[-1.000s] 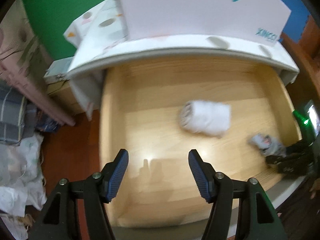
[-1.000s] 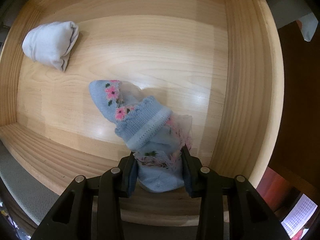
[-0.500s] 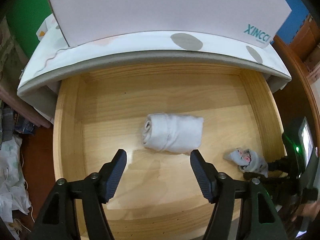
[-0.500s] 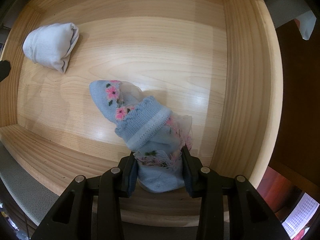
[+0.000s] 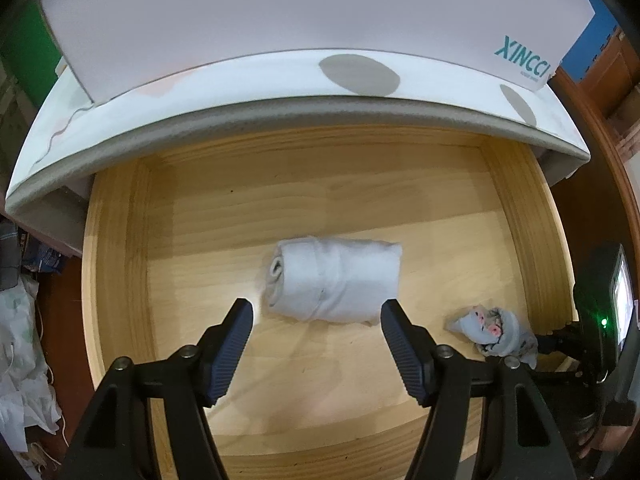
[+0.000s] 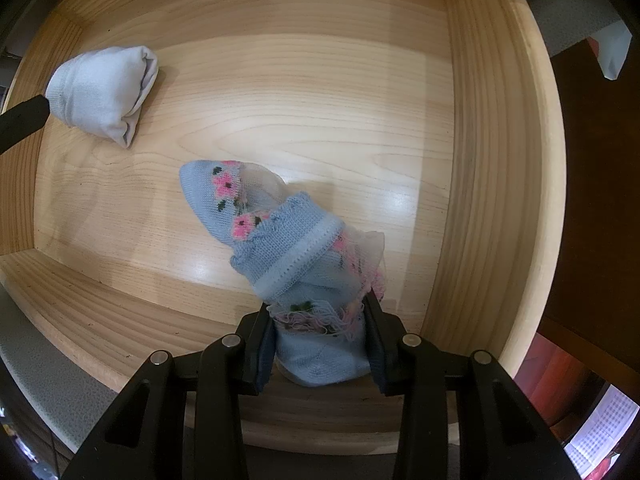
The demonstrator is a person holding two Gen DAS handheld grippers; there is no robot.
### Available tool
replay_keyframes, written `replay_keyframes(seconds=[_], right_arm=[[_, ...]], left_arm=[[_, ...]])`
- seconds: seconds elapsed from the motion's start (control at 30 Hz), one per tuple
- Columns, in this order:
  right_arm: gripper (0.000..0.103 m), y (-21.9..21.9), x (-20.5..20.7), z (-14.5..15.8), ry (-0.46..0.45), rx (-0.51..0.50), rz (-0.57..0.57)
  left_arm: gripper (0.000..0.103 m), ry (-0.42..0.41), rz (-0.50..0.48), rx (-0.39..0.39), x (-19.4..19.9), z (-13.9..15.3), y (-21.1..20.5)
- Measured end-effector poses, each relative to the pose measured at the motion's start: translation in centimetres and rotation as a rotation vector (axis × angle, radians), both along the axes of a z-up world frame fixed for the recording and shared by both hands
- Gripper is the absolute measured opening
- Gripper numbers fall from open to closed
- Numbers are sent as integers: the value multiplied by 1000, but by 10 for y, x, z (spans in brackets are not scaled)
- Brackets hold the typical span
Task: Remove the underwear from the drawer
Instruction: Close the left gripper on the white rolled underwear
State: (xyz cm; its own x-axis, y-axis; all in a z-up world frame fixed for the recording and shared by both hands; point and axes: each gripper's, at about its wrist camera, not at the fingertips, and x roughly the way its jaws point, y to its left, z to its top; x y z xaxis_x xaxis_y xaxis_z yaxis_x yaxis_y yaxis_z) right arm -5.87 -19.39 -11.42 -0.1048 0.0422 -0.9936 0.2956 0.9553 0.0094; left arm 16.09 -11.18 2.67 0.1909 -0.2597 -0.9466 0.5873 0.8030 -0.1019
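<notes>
Inside the drawer [image 5: 120, 264], a white roll [image 5: 336, 282] lies mid-floor, ahead of the spread, empty left gripper [image 5: 316, 344]. It looks soft and light; a pinch across its middle should hold. Only the right view shows the right gripper [image 6: 320, 340] pinching the blue floral bundle [image 6: 288, 240], which hangs limp.

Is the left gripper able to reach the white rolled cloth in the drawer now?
Probably yes. The left gripper is open and hangs above the white rolled cloth, with nothing between them. The right gripper, shut on the blue floral piece, is off to the side.
</notes>
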Motion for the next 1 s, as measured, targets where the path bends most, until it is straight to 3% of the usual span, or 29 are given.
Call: replay_keyframes(seconds=[0.53, 0.77, 1.0], right_arm=[[37, -2, 8, 3, 0, 0, 0], [37, -3, 11, 4, 1, 2, 0], [37, -4, 14, 5, 1, 2, -1]], left_arm=[[68, 32, 7, -17, 11, -6, -11], [68, 57, 23, 16, 22, -19, -18], [78, 88, 38, 42, 31, -33, -27]])
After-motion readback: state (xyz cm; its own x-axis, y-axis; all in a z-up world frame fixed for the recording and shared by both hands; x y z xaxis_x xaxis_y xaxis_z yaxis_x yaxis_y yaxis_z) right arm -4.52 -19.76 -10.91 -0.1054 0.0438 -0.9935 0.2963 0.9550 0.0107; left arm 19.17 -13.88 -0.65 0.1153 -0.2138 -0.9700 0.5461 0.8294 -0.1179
